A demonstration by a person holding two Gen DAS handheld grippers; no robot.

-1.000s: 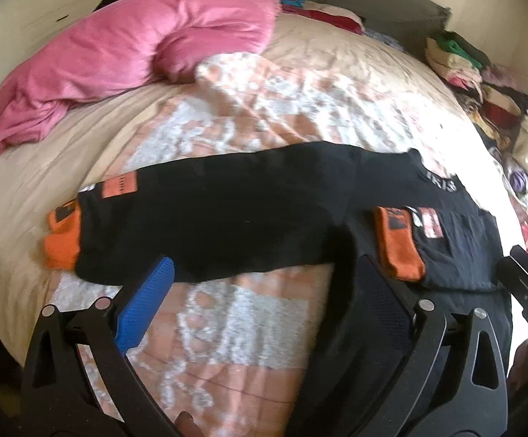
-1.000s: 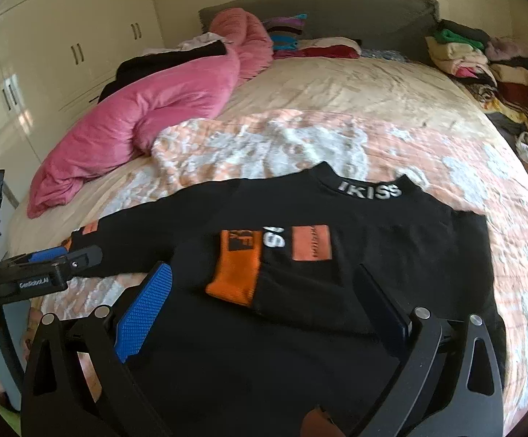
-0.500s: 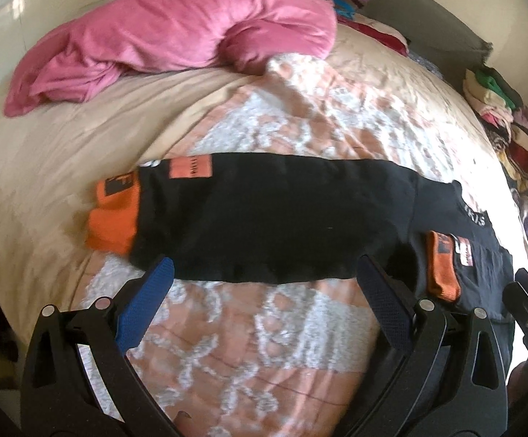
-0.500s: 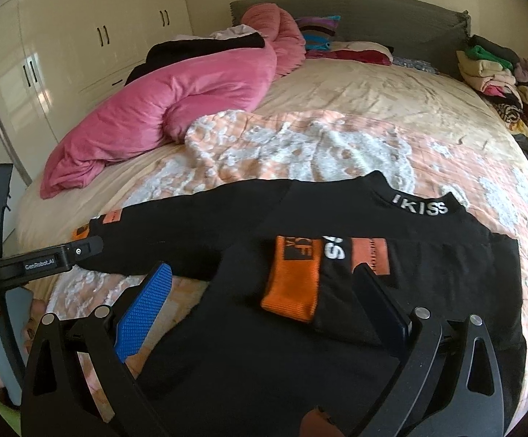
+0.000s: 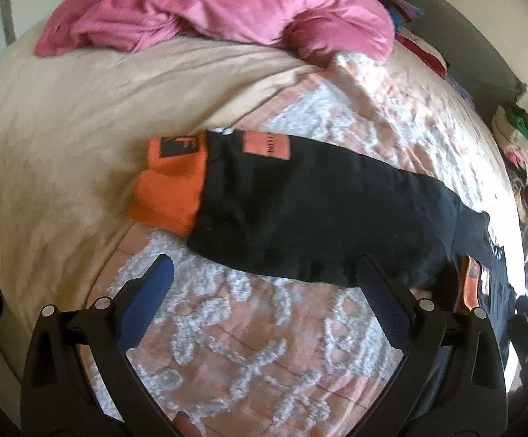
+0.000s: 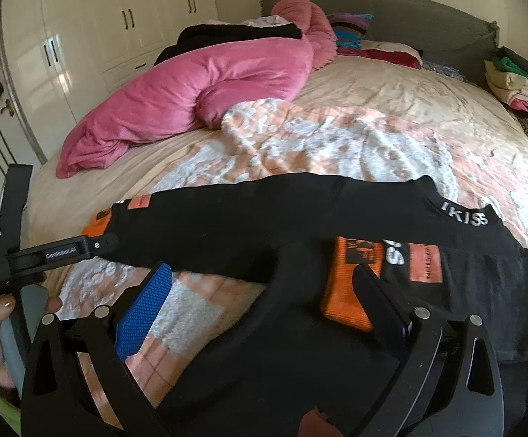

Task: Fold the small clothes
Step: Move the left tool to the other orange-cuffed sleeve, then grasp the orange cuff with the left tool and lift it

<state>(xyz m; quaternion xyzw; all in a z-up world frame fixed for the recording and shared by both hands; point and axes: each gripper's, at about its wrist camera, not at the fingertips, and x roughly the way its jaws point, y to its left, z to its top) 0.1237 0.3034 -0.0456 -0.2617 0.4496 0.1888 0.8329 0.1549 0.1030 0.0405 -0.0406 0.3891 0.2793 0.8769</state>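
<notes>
A black sweater [image 6: 300, 225] with orange cuffs and a white-lettered collar lies flat on the bed. One sleeve [image 5: 318, 211] stretches out to the left, ending in an orange cuff [image 5: 169, 193]. The other sleeve is folded across the chest, its orange cuff [image 6: 347, 287] near my right gripper. My left gripper [image 5: 264, 280] is open and empty, just in front of the stretched sleeve. My right gripper [image 6: 264, 284] is open and empty above the sweater's body. The left gripper also shows in the right wrist view [image 6: 45, 255], held by a hand.
A peach and white patterned blanket [image 5: 256, 346] covers the beige bed [image 5: 63, 127]. A pink duvet [image 6: 198, 91] lies at the back left. Stacked clothes [image 6: 511, 80] sit at the right edge. White wardrobes [image 6: 82, 36] stand at the left.
My left gripper has swung left along the stretched sleeve, bringing its orange cuff closer into view. My right gripper has shifted slightly left over the sweater. Both stay open.
</notes>
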